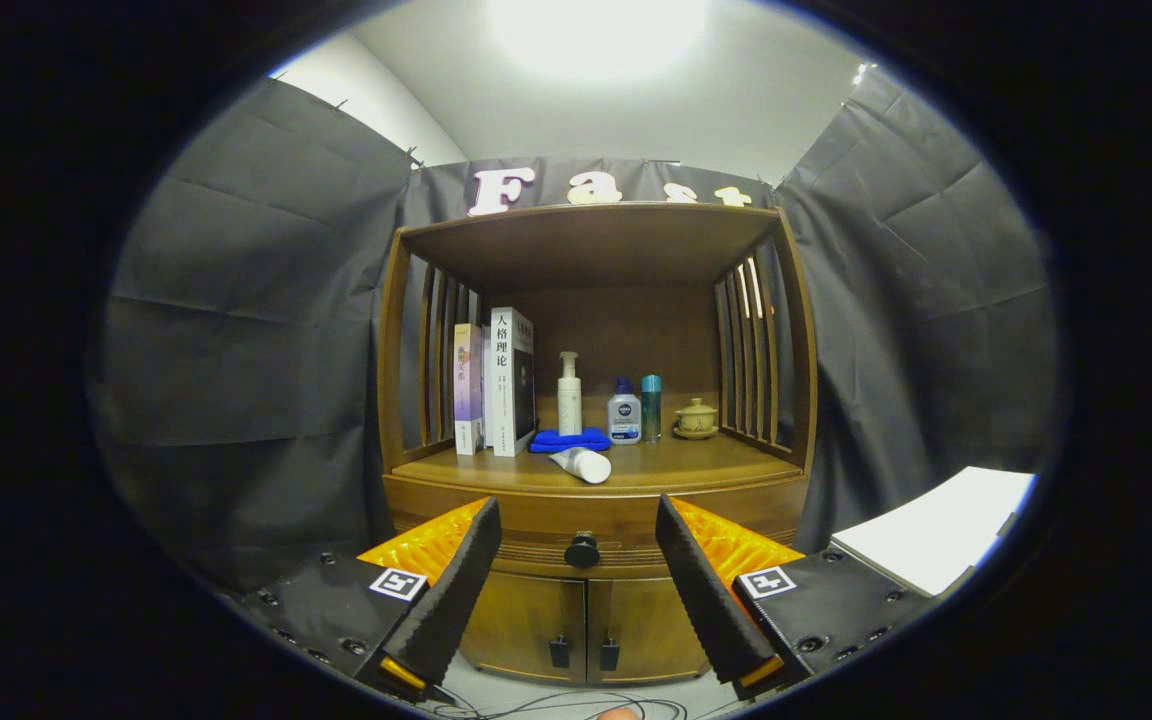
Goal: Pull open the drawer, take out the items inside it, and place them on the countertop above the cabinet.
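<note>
A wooden cabinet (596, 520) stands ahead against the booth wall. Its drawer (536, 530) is closed, with a round dark knob (582, 550) at the middle of its front. The knob lies beyond and between my fingers. My gripper (579, 545) is open, with nothing held and some distance from the drawer. On the countertop (696, 462) above the drawer lie a white tube (582, 464) and a folded blue cloth (569, 440).
At the back of the countertop stand books (496, 390), a white pump bottle (569, 395), two small bottles (634, 410) and a small lidded cup (696, 418). Two lower cabinet doors (584, 625) sit under the drawer. Cables (556, 705) run on the floor. A white board (936, 530) lies right.
</note>
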The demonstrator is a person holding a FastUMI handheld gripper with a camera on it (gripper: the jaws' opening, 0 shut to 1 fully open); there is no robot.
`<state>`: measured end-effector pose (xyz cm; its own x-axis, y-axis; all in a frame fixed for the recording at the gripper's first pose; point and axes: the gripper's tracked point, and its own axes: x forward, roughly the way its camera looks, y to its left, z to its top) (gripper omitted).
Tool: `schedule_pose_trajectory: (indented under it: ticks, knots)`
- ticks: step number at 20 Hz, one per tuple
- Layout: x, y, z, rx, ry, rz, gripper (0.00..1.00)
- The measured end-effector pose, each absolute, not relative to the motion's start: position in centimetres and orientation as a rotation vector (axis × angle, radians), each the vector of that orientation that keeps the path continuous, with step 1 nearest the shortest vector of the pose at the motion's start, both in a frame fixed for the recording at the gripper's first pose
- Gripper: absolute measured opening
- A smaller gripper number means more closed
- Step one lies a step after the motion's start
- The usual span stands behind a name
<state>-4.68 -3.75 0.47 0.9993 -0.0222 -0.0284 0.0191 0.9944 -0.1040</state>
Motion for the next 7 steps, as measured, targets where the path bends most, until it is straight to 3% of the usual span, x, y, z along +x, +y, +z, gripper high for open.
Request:
schedule_pose_trajectory:
  ticks: [7]
  knots:
    - [-4.55, -3.64, -0.12, -0.109, 0.047, -0.019, 0.97]
